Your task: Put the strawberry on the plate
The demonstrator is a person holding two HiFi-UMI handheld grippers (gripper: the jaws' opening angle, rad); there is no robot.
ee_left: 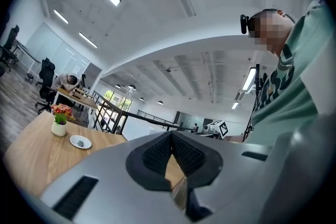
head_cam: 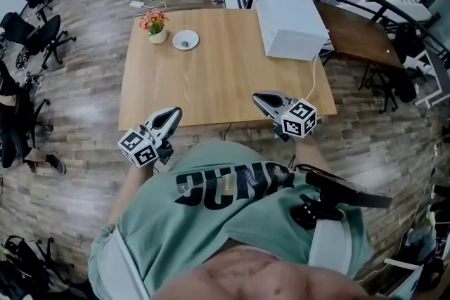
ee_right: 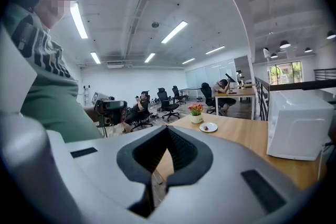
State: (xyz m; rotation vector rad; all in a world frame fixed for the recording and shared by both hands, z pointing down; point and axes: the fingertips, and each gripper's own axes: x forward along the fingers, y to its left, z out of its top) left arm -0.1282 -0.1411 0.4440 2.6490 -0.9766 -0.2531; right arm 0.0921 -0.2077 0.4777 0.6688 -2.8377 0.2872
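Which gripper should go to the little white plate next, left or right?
Left, probably. The plate sits at the table's far left, beside the flower pot, and the left gripper is on that side. The right gripper would have to cross over. Both are shut and empty.

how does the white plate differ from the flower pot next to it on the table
The plate is flat and low; the flower pot stands upright and taller. The plate holds one small item; the flower pot holds red and orange flowers. Both are white and sit side by side near the far left corner of the table.
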